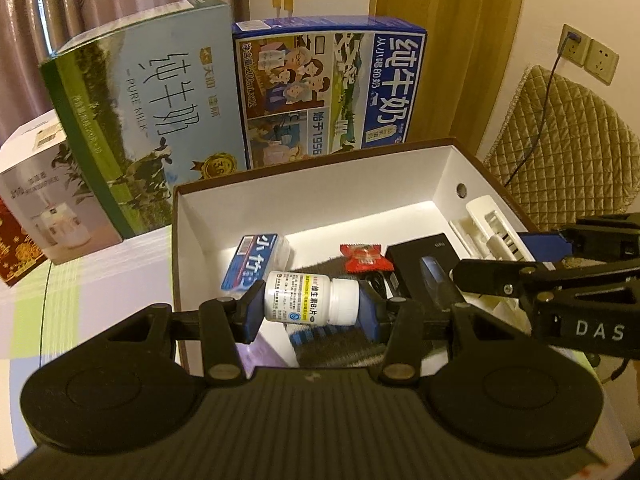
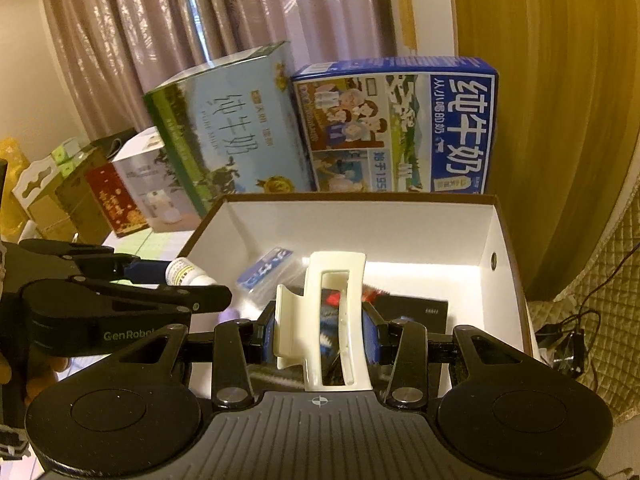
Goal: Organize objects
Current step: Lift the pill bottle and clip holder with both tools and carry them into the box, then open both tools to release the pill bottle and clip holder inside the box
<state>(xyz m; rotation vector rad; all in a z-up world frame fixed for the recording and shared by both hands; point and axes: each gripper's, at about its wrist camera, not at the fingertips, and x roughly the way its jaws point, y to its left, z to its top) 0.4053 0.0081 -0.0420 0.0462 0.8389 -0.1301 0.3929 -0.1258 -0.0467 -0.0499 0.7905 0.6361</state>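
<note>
A white pill bottle lies sideways between the blue pads of my left gripper, which is shut on it above the front of an open white-lined box. My right gripper is shut on a cream hair claw clip, held over the same box. The clip and right gripper show at the right edge of the left wrist view; the bottle shows at the left of the right wrist view. Inside the box lie a blue tissue pack, a red candy wrapper and a black box.
Behind the box stand a green milk carton and a blue milk carton. A white appliance box and a red box sit at the left on a checked tablecloth. A quilted chair is at the right.
</note>
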